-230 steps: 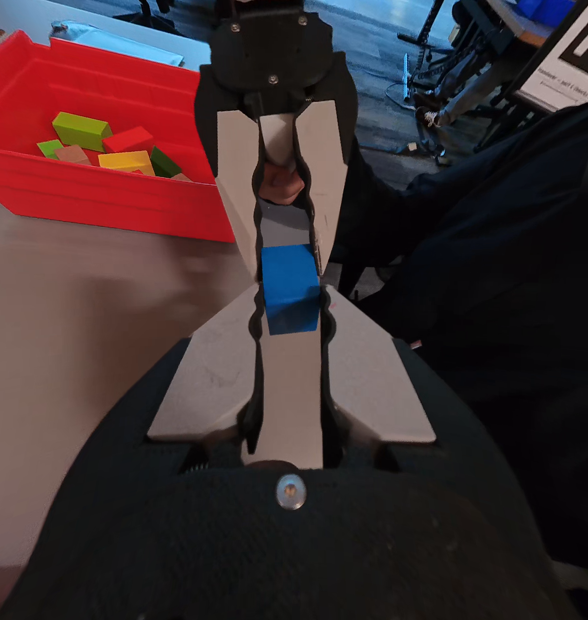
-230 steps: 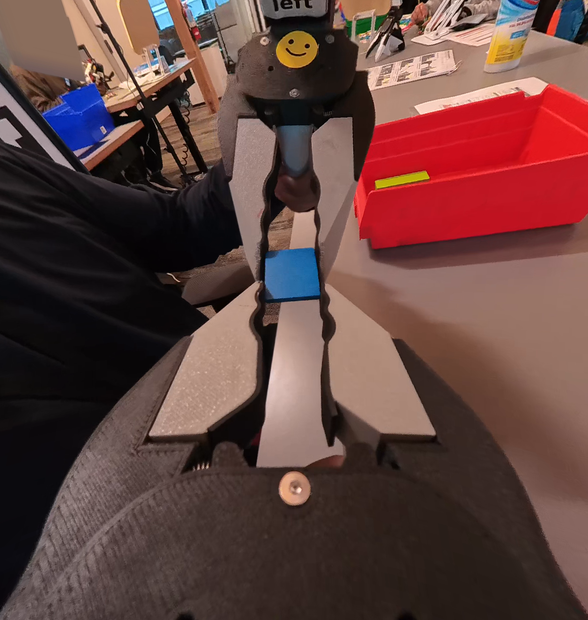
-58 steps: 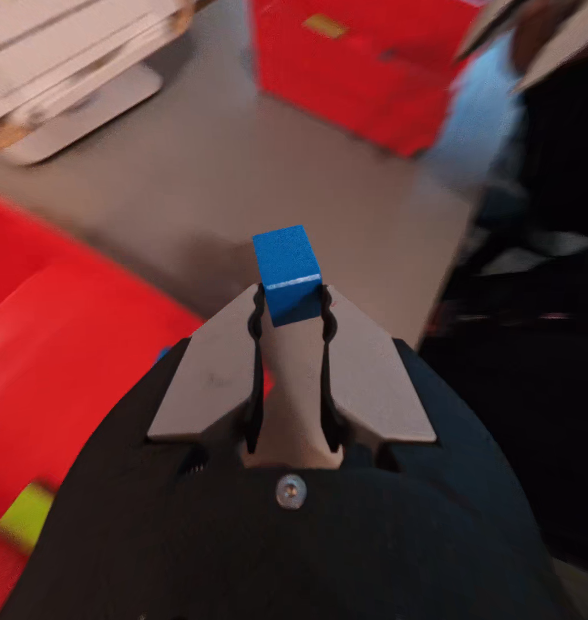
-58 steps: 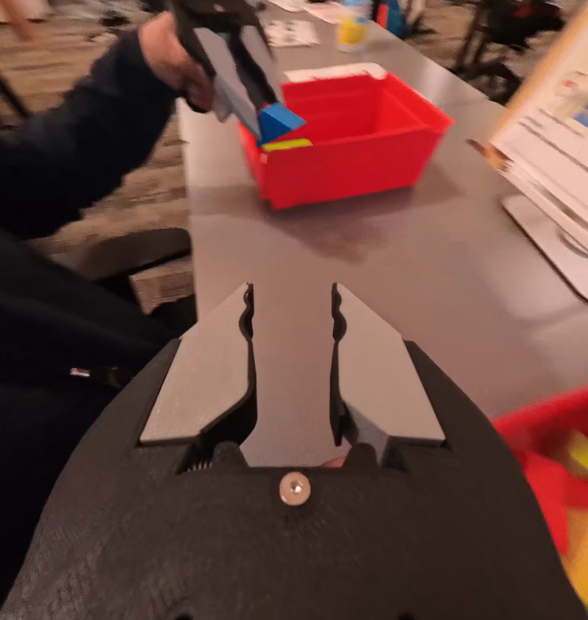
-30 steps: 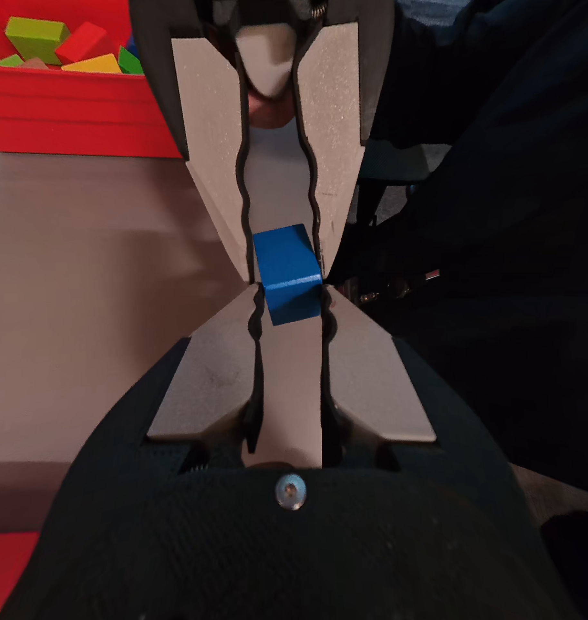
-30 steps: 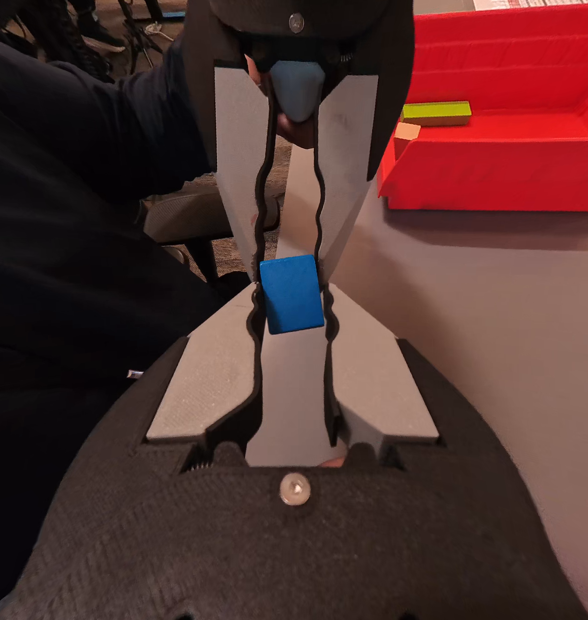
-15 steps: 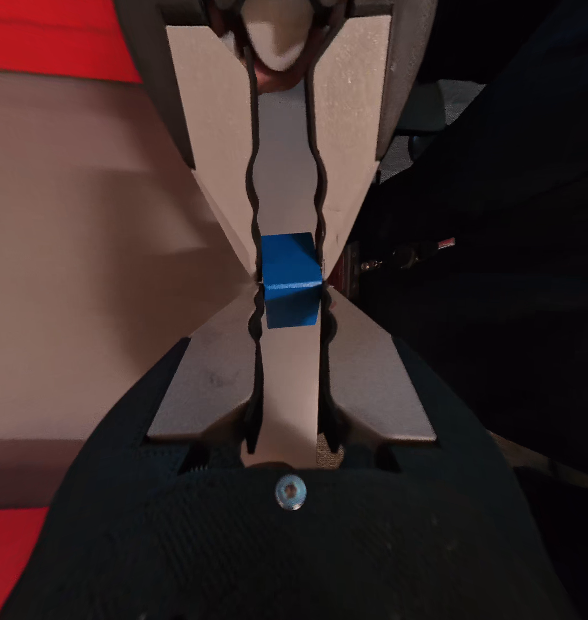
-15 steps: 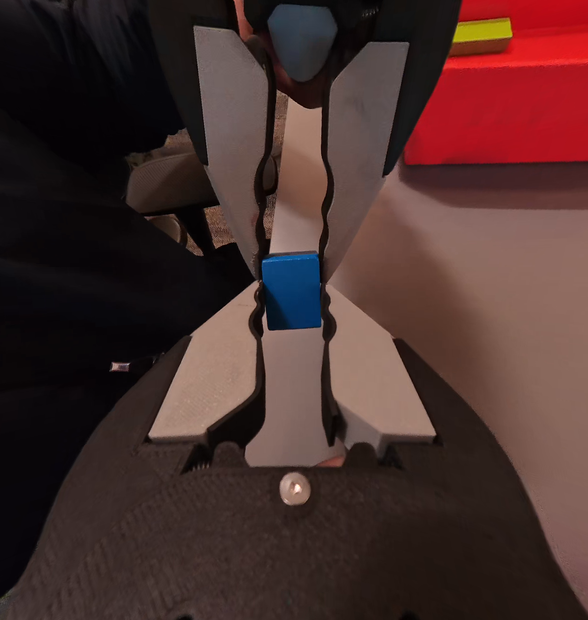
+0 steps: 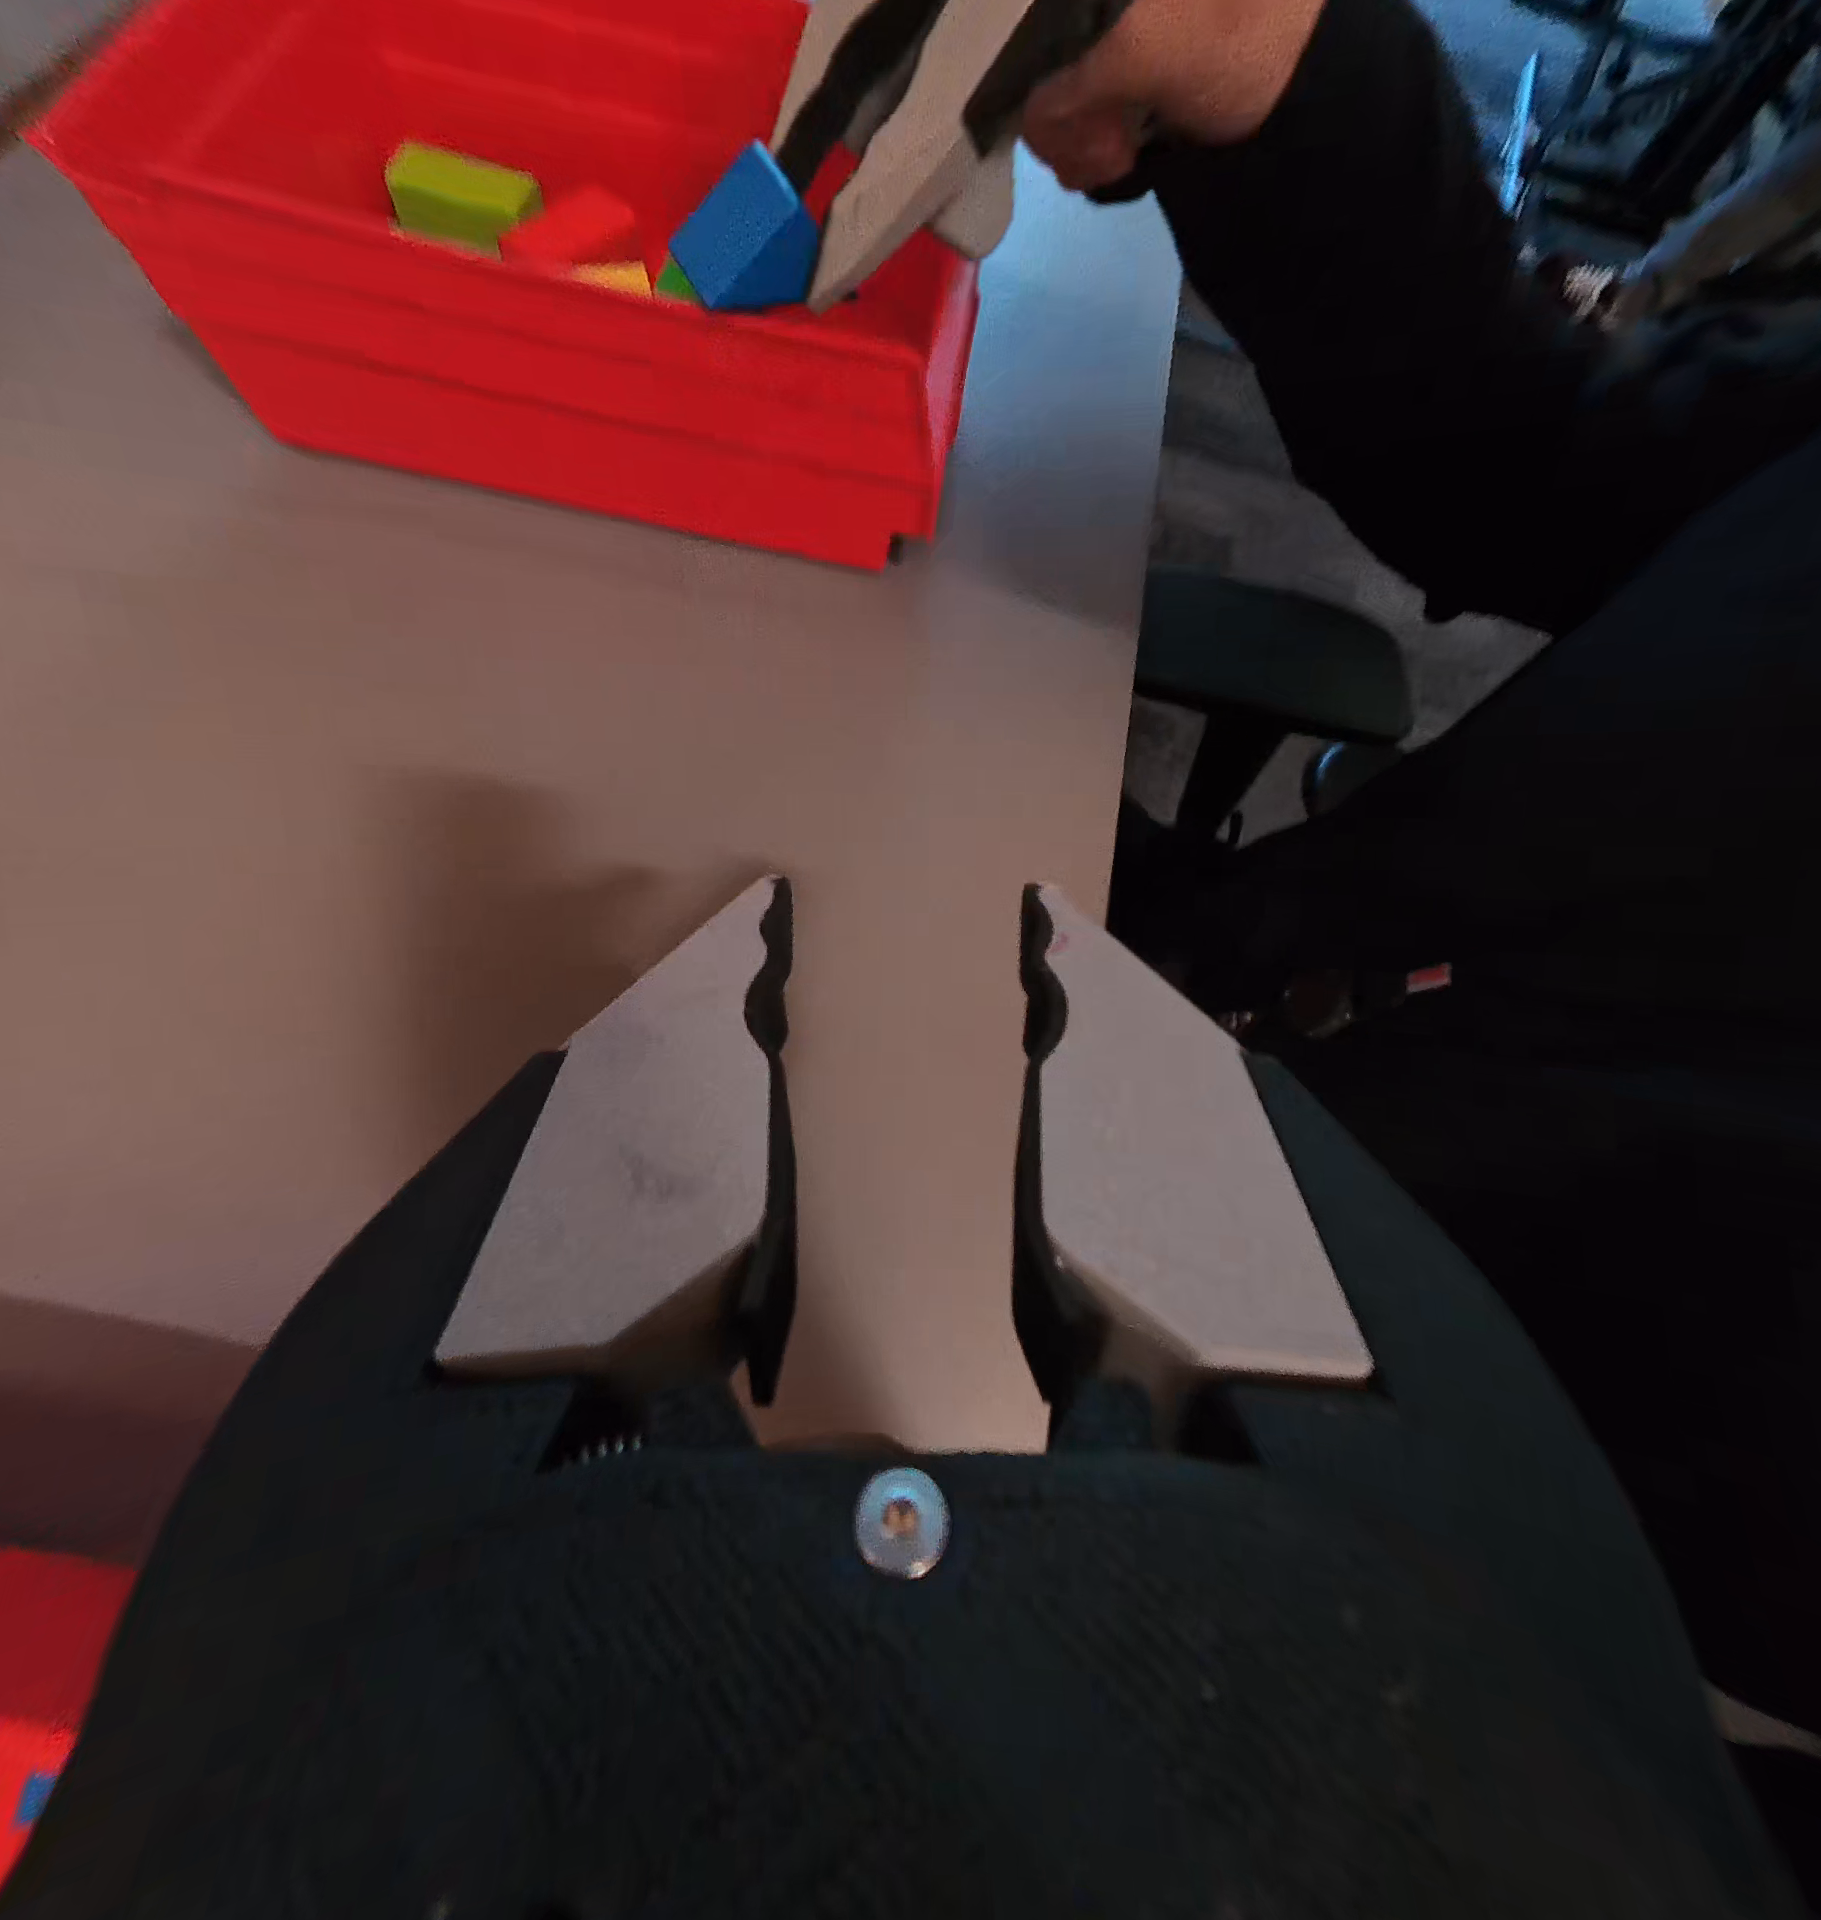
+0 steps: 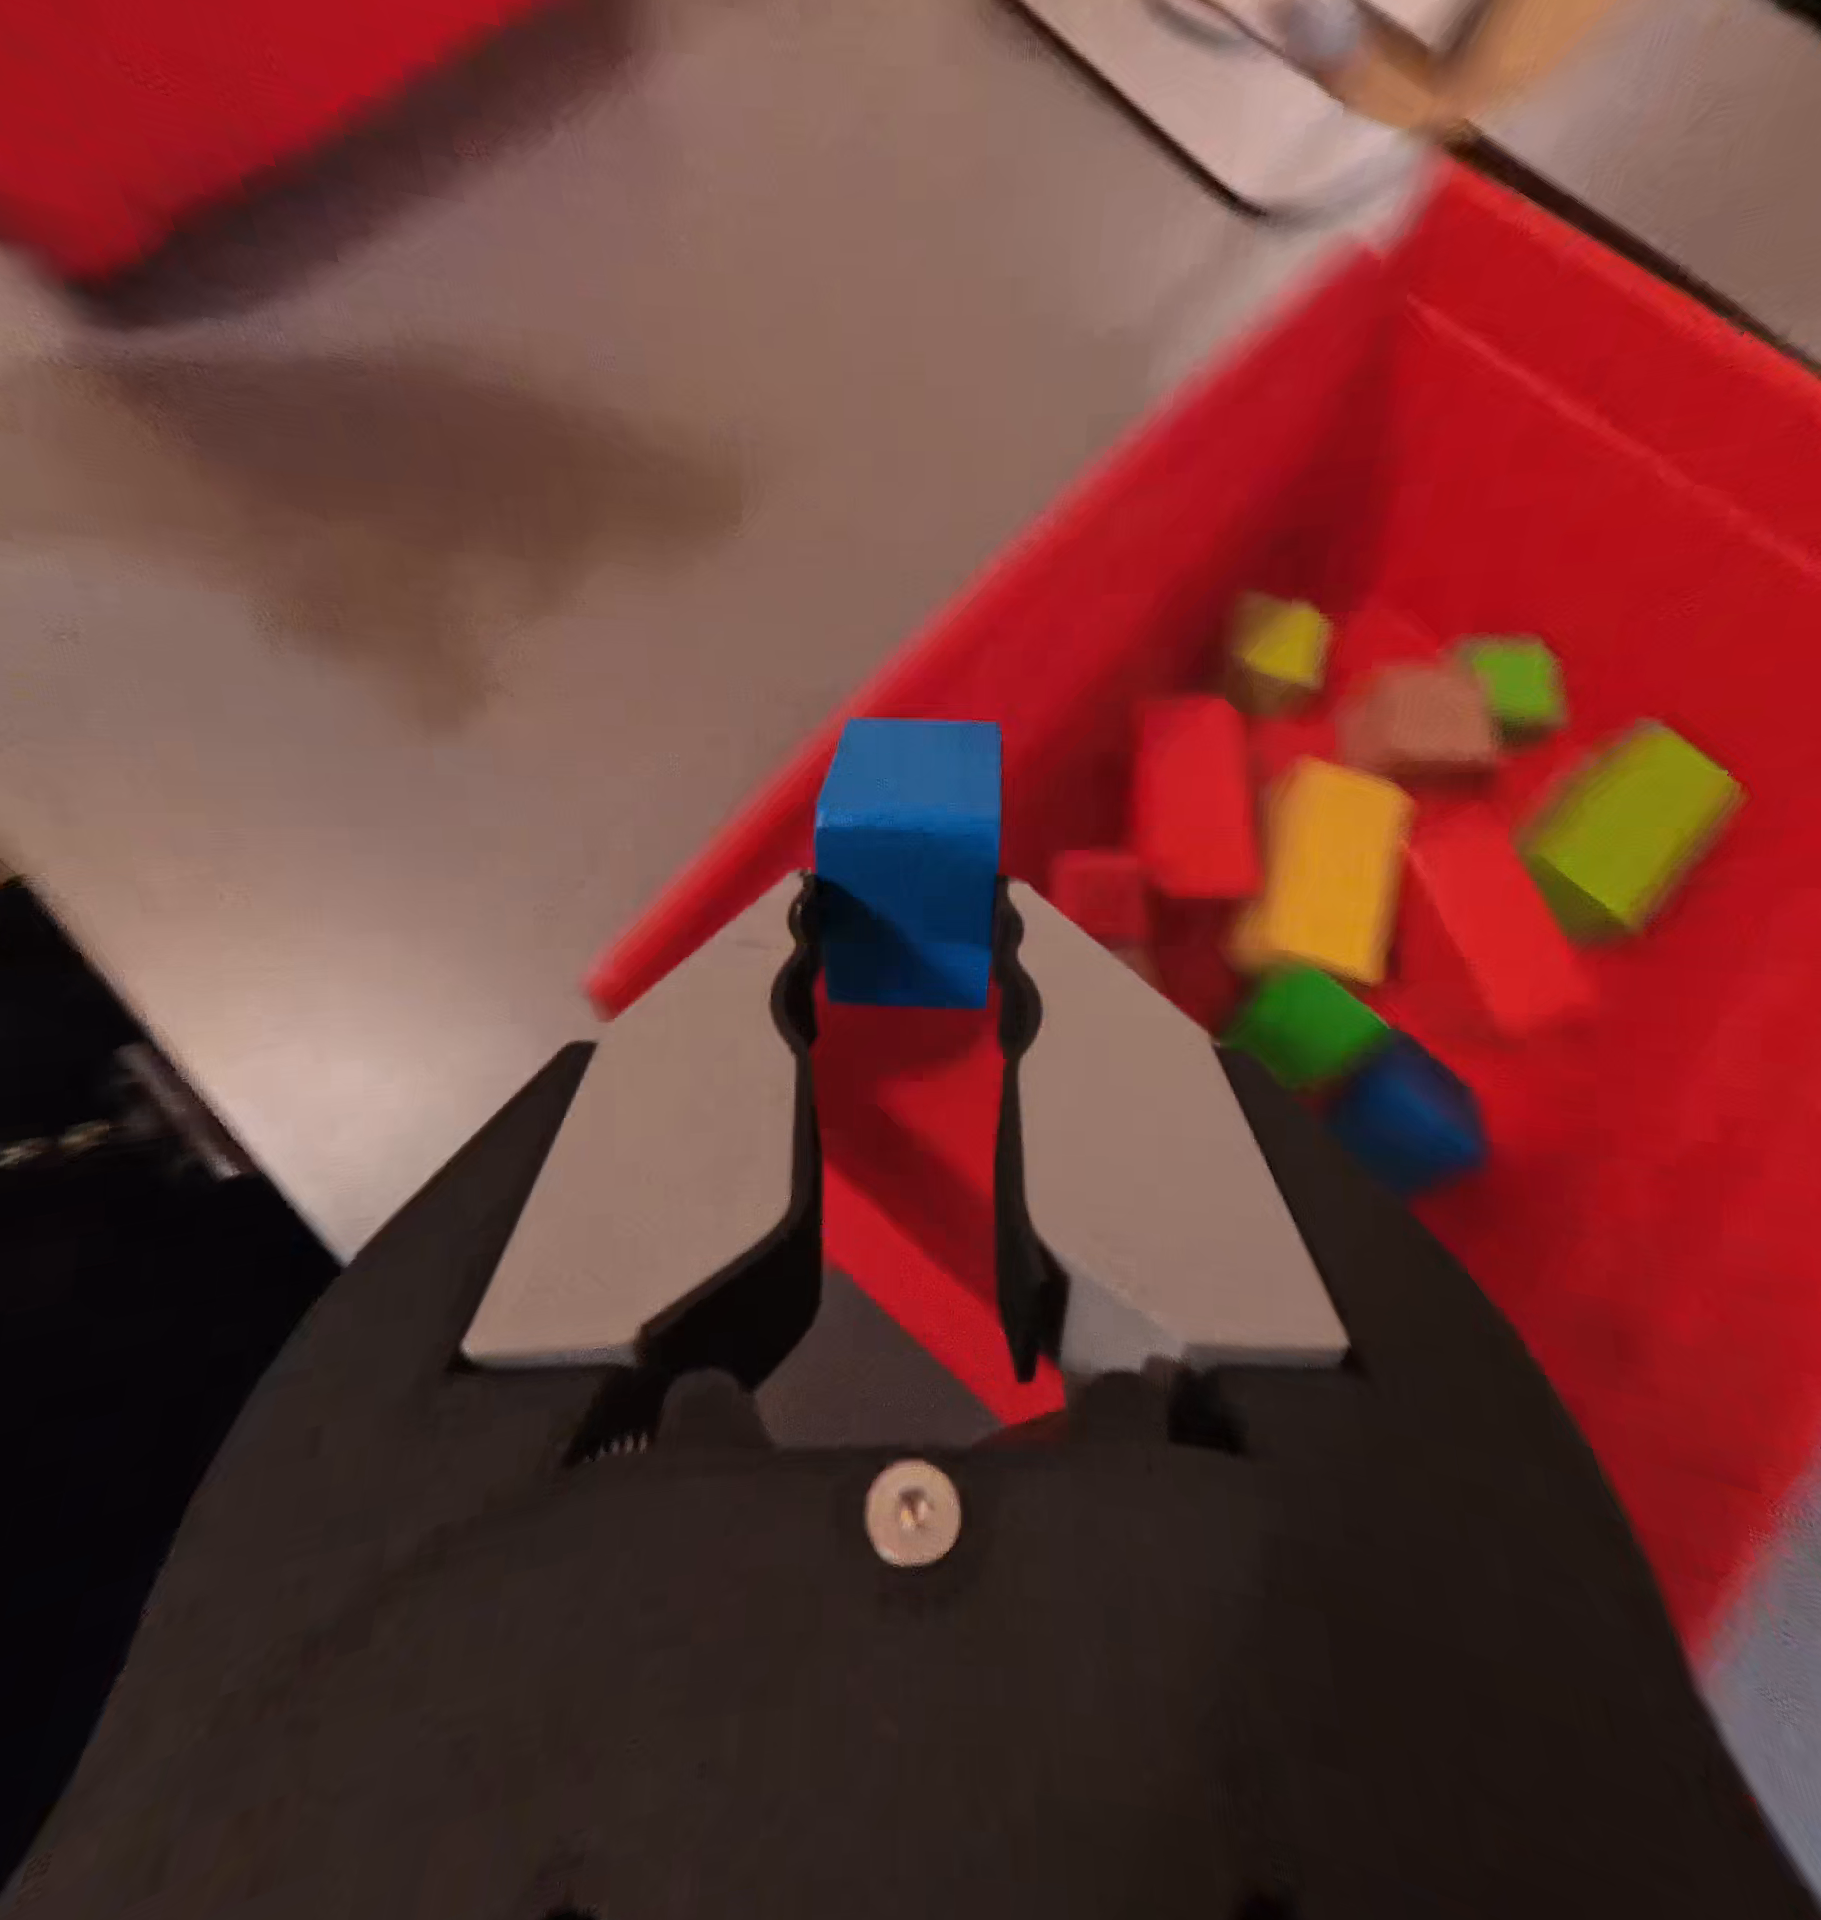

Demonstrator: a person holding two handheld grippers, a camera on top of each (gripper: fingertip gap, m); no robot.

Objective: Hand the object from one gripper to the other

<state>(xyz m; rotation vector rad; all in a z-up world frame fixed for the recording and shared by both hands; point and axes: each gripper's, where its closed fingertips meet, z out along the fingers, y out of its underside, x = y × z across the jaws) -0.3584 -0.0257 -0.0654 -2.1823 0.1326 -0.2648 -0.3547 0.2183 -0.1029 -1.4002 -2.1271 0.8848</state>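
Note:
A blue block (image 10: 906,862) sits between the fingertips of my right gripper (image 10: 904,894), which is shut on it above the near wall of a red bin (image 10: 989,665). The left wrist view shows the same block (image 9: 745,244) in the far right gripper (image 9: 885,177), over the red bin (image 9: 532,353). My left gripper (image 9: 904,894) is open and empty above the grey table (image 9: 366,727), near its right edge.
The red bin holds several loose blocks: green (image 10: 1633,831), yellow (image 10: 1327,873), red (image 10: 1192,800) and a dark blue one (image 10: 1405,1117). A second red bin (image 10: 158,125) is blurred at the far left. A person's hand and dark sleeve (image 9: 1353,208) hold the right gripper. A chair (image 9: 1290,665) stands beyond the table edge. Some 25 centimeters of space lies between my two pairs of fingers.
Both grippers were shut on the blue block tip to tip. My left gripper has opened and let go; my right gripper has carried the block away over the red bin.

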